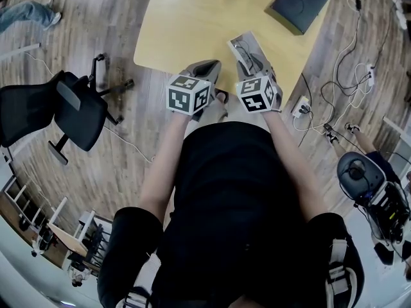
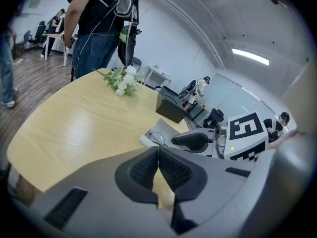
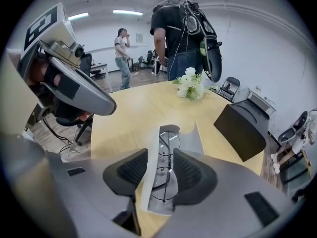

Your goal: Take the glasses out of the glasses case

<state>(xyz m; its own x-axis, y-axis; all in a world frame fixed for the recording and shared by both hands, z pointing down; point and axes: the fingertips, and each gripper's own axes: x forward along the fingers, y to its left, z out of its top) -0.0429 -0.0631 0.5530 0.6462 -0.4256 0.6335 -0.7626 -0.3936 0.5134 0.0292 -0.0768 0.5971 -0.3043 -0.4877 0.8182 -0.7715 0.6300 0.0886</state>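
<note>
Table [image 3: 133, 108]: case [image 3: 194, 139] near 6 o'clock edge, glasses [image 3: 166, 162] inside. Box [image 3: 242, 125] at case's 2 o'clock; flowers [image 3: 190, 88] at 12.

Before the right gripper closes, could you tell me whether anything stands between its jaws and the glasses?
Nothing visible does. The glasses case lies open on the table, and the glasses lie uncovered in it, directly between the right gripper's parted jaws.
</note>
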